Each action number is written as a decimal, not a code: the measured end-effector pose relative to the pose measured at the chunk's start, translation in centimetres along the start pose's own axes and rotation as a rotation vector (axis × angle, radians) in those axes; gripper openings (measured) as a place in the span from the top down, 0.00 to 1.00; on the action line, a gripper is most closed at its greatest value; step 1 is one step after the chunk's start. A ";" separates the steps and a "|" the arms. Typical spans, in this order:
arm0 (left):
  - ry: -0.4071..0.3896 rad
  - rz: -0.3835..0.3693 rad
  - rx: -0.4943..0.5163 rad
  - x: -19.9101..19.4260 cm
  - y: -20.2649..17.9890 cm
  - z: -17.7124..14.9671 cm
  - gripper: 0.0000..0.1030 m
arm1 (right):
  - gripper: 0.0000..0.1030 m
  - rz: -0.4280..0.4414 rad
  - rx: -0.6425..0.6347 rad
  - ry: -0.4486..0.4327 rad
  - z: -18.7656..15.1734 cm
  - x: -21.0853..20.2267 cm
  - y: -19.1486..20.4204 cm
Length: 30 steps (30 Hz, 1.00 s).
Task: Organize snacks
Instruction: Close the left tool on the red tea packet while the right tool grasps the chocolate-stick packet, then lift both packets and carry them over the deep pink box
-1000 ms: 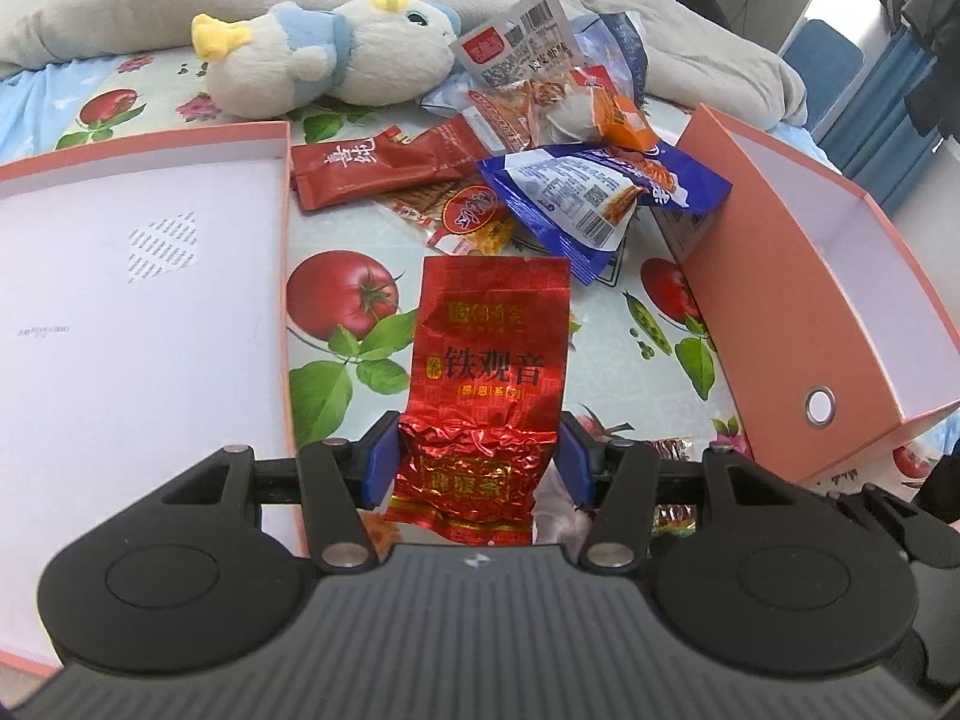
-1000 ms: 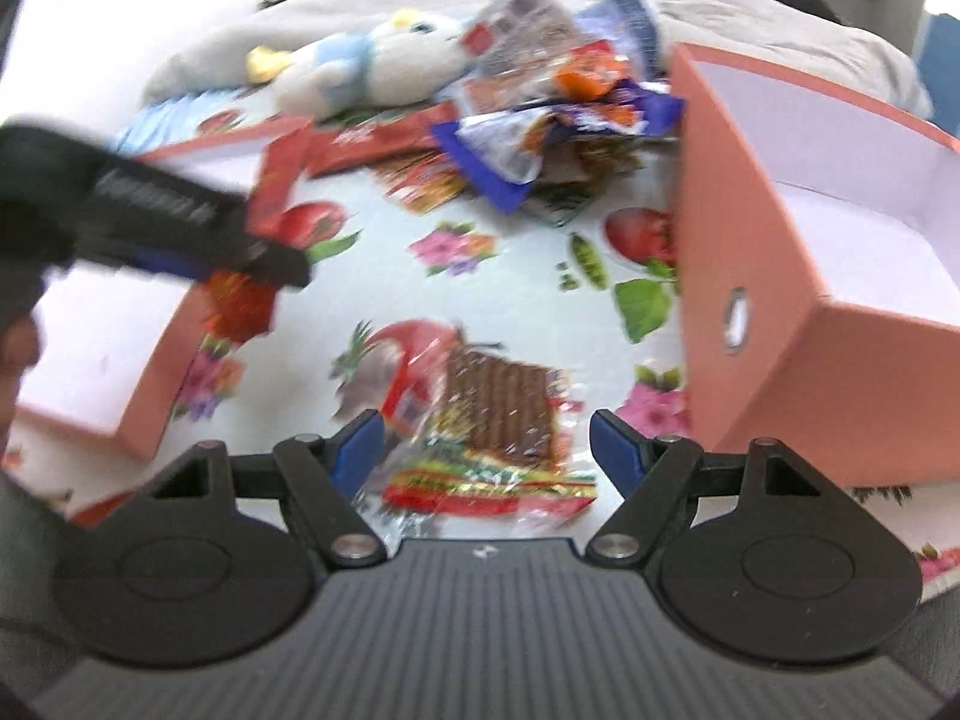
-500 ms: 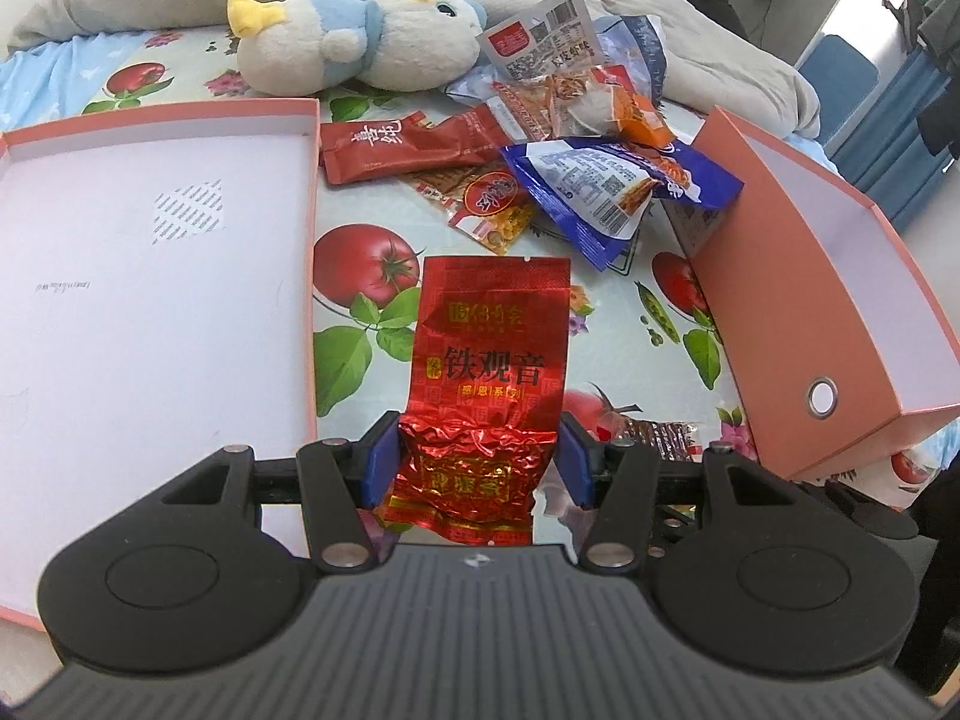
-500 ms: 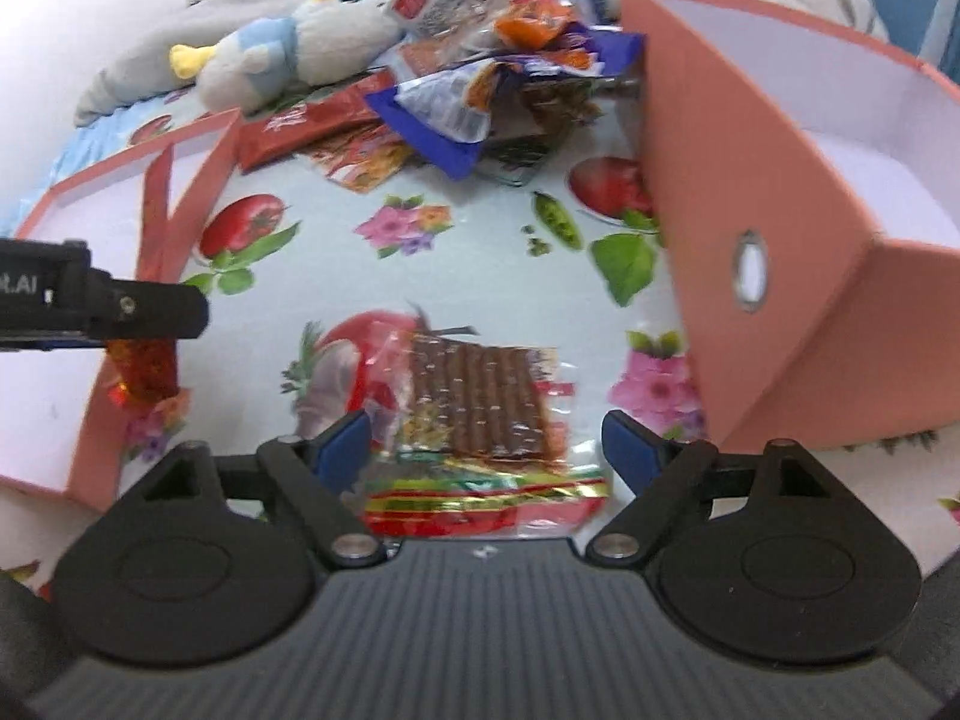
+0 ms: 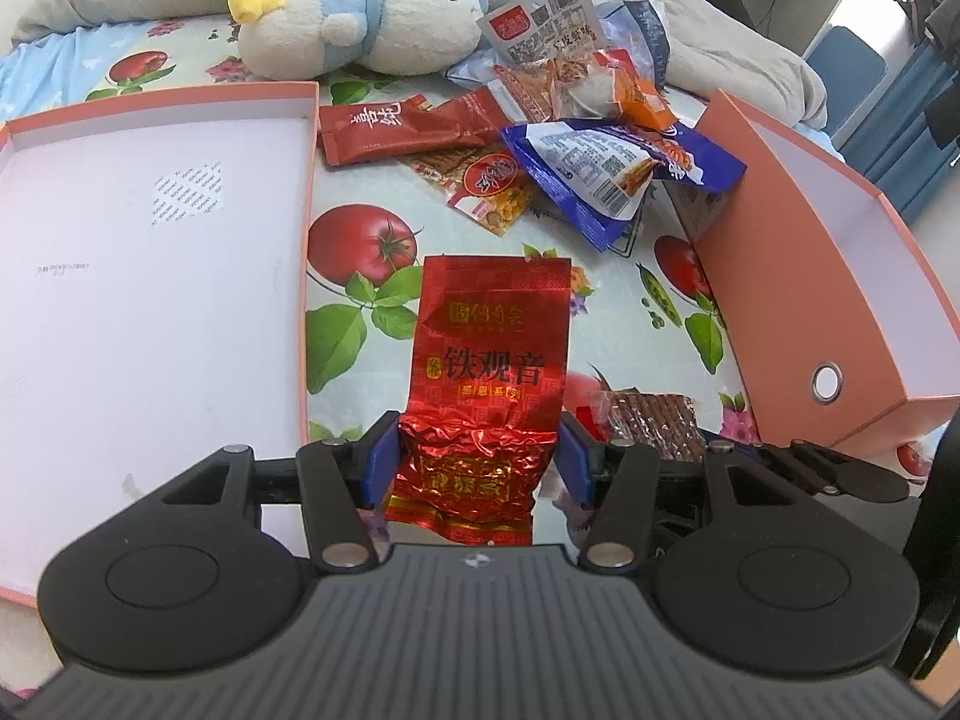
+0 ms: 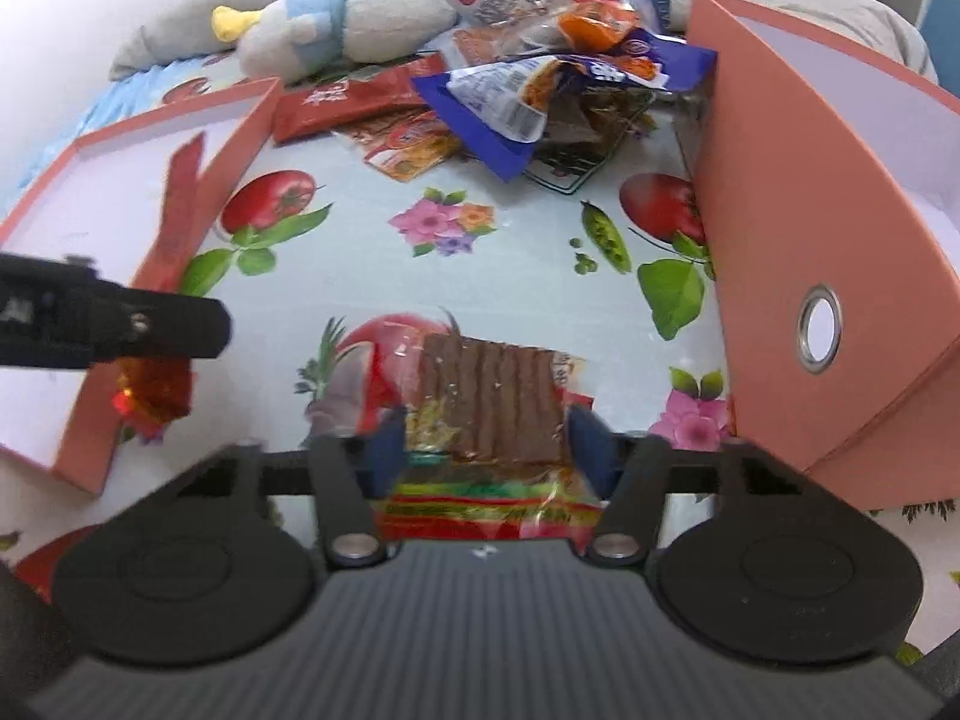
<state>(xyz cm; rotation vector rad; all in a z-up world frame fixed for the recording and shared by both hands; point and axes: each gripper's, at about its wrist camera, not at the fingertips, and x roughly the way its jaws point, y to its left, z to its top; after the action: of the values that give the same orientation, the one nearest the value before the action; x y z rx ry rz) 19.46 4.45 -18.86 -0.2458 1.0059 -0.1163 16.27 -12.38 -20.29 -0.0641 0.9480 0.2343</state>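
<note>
My right fingers have just been closing on the clear snack pack lying on the bed, now gripping it (left fingers clenched on the red tea packet), so lifting comes next.

Two handheld grippers work over a fruit-print tablecloth: the left gripper and the right gripper. Two salmon-pink box parts lie on it, one shallow lid and one deeper box. One plush duck toy rests at the far edge. One red foil tea packet and one clear packet of brown snack sticks sit apart from the heap. The heap shows one long red sachet, one blue-edged bag, one small red-and-yellow packet and one grey barcoded packet; the remaining wrappers overlap too much to count.
</note>
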 end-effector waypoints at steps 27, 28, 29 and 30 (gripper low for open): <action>-0.073 0.015 -0.001 -5.6 -3.2 2.9 0.42 | 0.48 0.087 0.020 -0.153 4.1 -8.9 -2.4; -0.080 0.015 0.002 -5.9 -3.5 3.2 0.42 | 0.48 0.089 0.020 -0.165 4.4 -9.4 -2.6; -0.085 0.019 0.005 -6.3 -3.8 3.5 0.42 | 0.48 0.091 0.019 -0.176 4.8 -9.8 -2.7; -0.089 0.023 0.007 -6.6 -4.1 3.9 0.42 | 0.48 0.093 0.019 -0.186 5.2 -10.2 -2.8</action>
<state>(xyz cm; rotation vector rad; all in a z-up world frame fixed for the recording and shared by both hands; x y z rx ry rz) 19.29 2.49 -10.37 -0.2309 0.9194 -0.0867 15.28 -15.99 -9.13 0.0196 0.7686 0.3113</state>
